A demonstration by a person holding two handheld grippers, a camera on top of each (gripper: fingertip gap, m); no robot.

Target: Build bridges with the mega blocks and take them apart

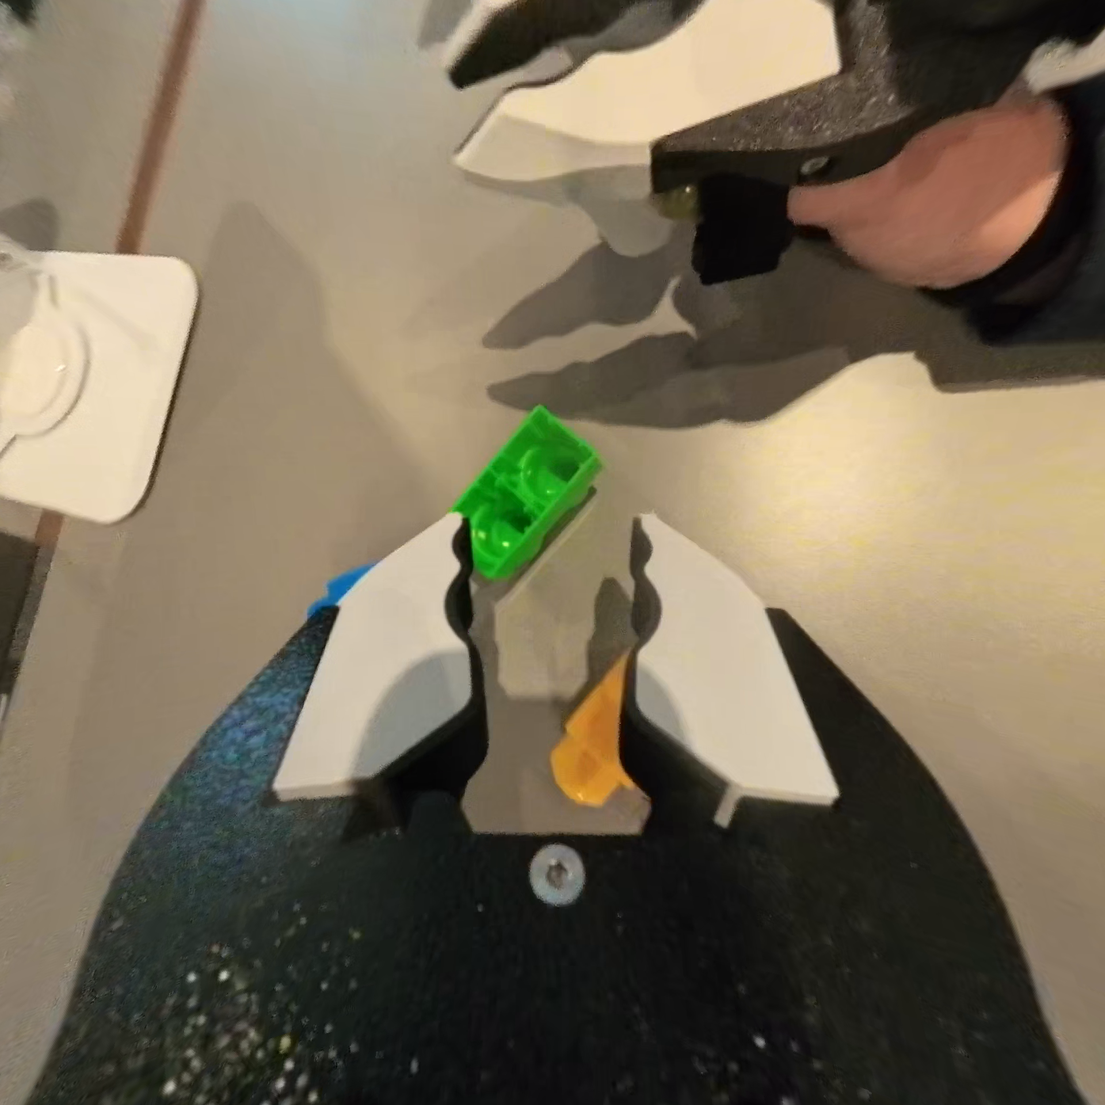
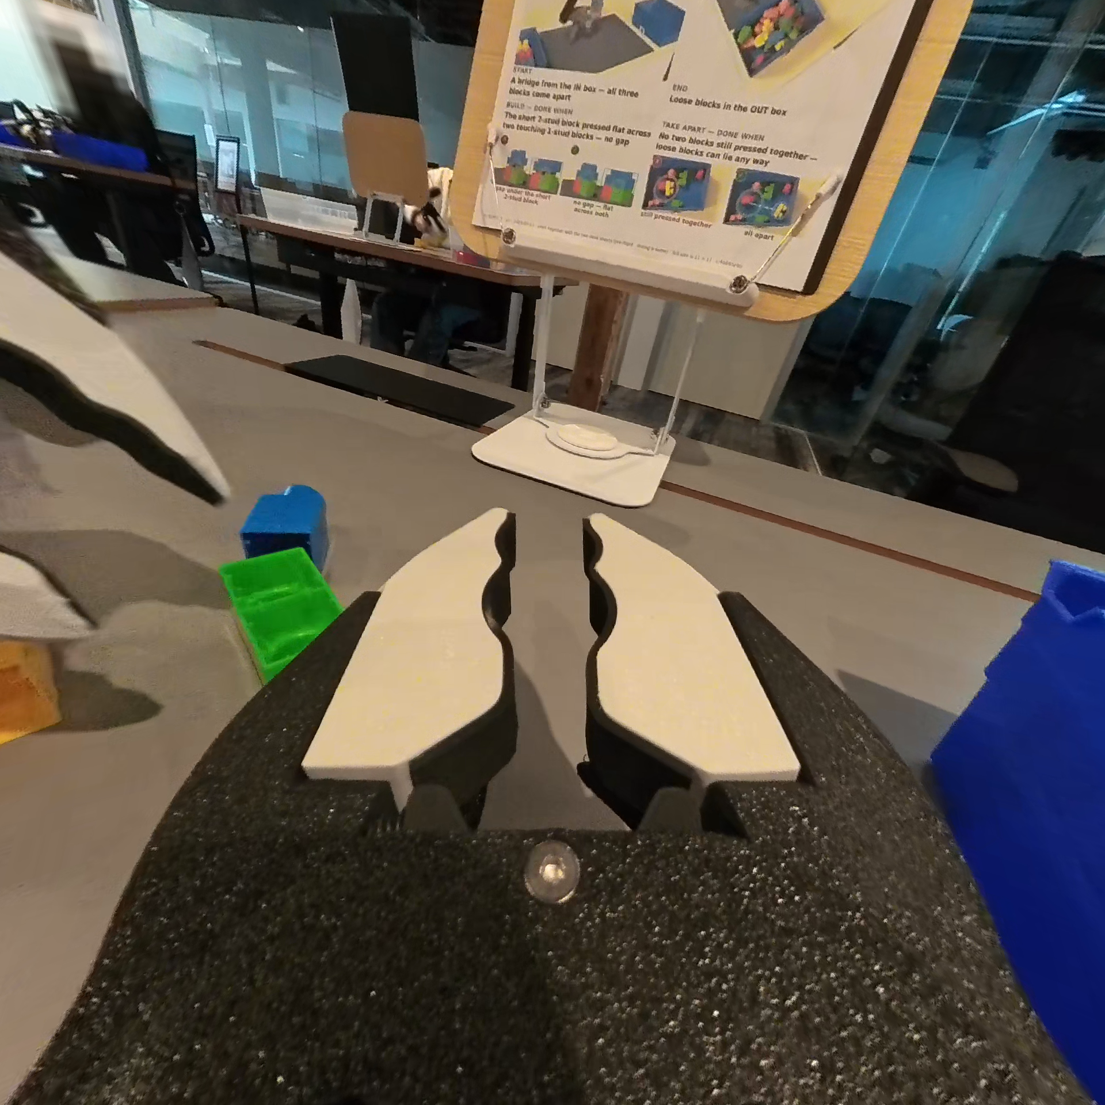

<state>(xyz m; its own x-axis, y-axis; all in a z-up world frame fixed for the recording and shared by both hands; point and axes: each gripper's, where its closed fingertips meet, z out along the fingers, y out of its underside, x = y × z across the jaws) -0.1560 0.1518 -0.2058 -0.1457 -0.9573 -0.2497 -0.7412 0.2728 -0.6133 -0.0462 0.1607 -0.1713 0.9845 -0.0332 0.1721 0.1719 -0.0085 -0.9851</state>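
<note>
Counter: we see the wide grey counter point(image 2: 418, 454) carrying loose pieces only; no bridge stands on it.
Bin: a deep-blue plastic bin point(image 2: 1028, 777) sits at our right, its inside hidden.
Left gripper point(image 1: 544, 526): its white fingers stand wide apart above the blocks, holding nothing.
Right gripper point(image 2: 547, 526): parted, with only bare counter between the fingers.
Green block point(image 1: 526, 496): a two-stud bright green plastic block lies hollow side up, just ahead of the left gripper.
Orange block point(image 1: 589, 741): lies apart, under the left gripper.
Blue block point(image 2: 287, 526): single, just behind the green one.
Progress: we judge all three apart; either building or binning is left.
</note>
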